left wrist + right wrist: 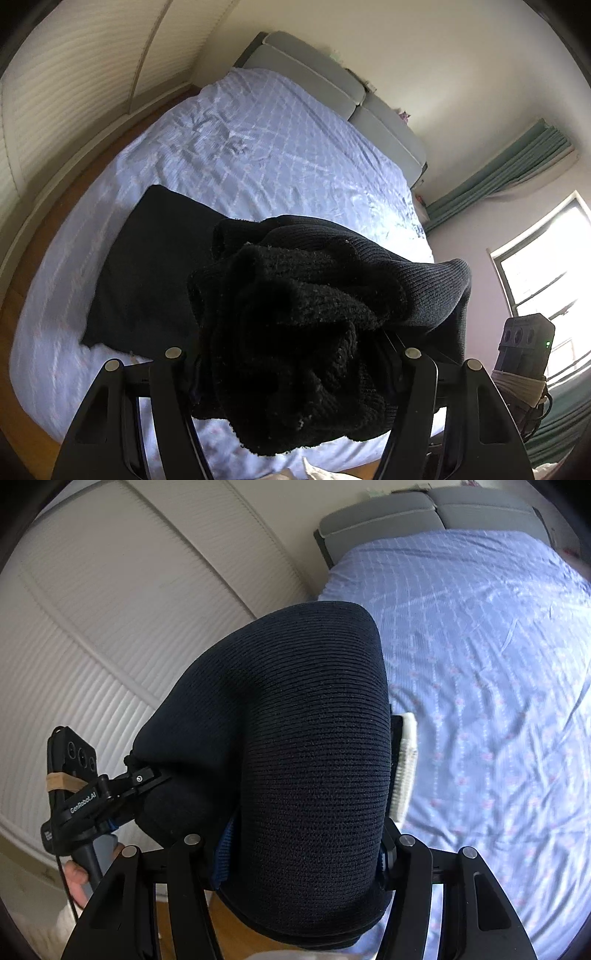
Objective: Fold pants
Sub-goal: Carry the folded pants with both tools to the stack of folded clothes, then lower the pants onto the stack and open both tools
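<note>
The pants are black ribbed knit. In the left wrist view my left gripper is shut on a bunched part of them, held above the bed; the rest trails down flat on the sheet at the left. In the right wrist view my right gripper is shut on a wide fold of the pants, which fills the middle of the view and hides the fingertips. The left gripper shows there at the left, clamped on the same cloth. The right gripper's body shows at the right edge of the left wrist view.
The bed has a lilac patterned sheet and a grey padded headboard. White louvred wardrobe doors stand along one side, with a strip of wooden floor between. A window with green curtains is on the far side.
</note>
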The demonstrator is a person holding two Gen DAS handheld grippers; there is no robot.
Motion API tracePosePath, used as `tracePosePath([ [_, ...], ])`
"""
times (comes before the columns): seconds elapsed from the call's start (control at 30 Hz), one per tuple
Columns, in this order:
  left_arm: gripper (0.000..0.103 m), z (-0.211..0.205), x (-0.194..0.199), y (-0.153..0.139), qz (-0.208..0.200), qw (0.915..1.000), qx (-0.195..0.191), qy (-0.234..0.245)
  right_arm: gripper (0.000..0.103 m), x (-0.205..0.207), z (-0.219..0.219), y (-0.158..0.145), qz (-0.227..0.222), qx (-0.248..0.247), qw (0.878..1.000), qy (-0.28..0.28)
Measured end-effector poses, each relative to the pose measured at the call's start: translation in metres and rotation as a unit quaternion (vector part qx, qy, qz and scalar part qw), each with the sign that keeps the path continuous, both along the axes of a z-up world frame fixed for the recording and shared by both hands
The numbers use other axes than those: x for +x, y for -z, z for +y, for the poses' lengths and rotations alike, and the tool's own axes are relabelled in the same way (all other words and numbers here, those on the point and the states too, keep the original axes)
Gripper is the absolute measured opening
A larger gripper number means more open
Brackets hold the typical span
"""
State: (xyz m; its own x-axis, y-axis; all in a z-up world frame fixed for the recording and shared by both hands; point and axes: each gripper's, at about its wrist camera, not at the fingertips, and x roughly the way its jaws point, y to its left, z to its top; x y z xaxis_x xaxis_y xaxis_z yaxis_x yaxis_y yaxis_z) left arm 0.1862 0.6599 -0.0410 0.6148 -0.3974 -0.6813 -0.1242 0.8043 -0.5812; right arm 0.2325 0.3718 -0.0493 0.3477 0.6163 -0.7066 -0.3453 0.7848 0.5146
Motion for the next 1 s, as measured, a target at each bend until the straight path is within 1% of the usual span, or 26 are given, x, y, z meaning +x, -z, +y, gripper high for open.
tracePosePath([
  [0.17,0.067,0.032,0.039,0.030,0.021,0.9996,-0.004,0.017,0.060,0.032,0.030,0.028,0.035,0.003,0.999,0.015],
  [0.33,0.067,0.061,0.069,0.064,0.043,0.9986,-0.020,0.023,0.060,0.054,0.058,0.053,0.061,-0.011,0.998,0.008],
  [0.5,0.067,0.078,0.100,0.106,0.084,0.9955,-0.037,0.023,0.060,0.073,0.079,0.081,0.101,-0.036,0.994,0.006],
  [0.53,0.067,0.080,0.108,0.117,0.095,0.9943,-0.041,0.024,0.060,0.079,0.083,0.087,0.107,-0.044,0.993,0.007],
  [0.57,0.067,0.082,0.113,0.124,0.102,0.9934,-0.046,0.024,0.060,0.075,0.082,0.092,0.109,-0.049,0.993,0.008],
  [0.67,0.068,0.086,0.129,0.151,0.126,0.9903,-0.055,0.015,0.060,0.090,0.085,0.108,0.117,-0.065,0.991,0.011],
  [0.7,0.069,0.087,0.133,0.158,0.134,0.9895,-0.053,0.012,0.060,0.097,0.088,0.116,0.121,-0.071,0.990,0.009],
  [0.8,0.070,0.088,0.145,0.180,0.167,0.9855,-0.028,0.007,0.061,0.111,0.096,0.136,0.148,-0.083,0.985,0.010],
  [0.83,0.071,0.087,0.149,0.187,0.179,0.9837,-0.013,0.008,0.061,0.112,0.098,0.145,0.161,-0.087,0.983,0.012],
  [0.87,0.072,0.086,0.150,0.191,0.186,0.9825,-0.002,0.010,0.061,0.110,0.099,0.145,0.168,-0.088,0.982,0.013],
  [0.97,0.078,0.087,0.151,0.199,0.196,0.9802,0.022,0.021,0.066,0.103,0.099,0.153,0.167,-0.096,0.981,0.011],
  [1.0,0.082,0.088,0.149,0.200,0.197,0.9797,0.028,0.025,0.069,0.101,0.098,0.152,0.165,-0.100,0.981,0.010],
])
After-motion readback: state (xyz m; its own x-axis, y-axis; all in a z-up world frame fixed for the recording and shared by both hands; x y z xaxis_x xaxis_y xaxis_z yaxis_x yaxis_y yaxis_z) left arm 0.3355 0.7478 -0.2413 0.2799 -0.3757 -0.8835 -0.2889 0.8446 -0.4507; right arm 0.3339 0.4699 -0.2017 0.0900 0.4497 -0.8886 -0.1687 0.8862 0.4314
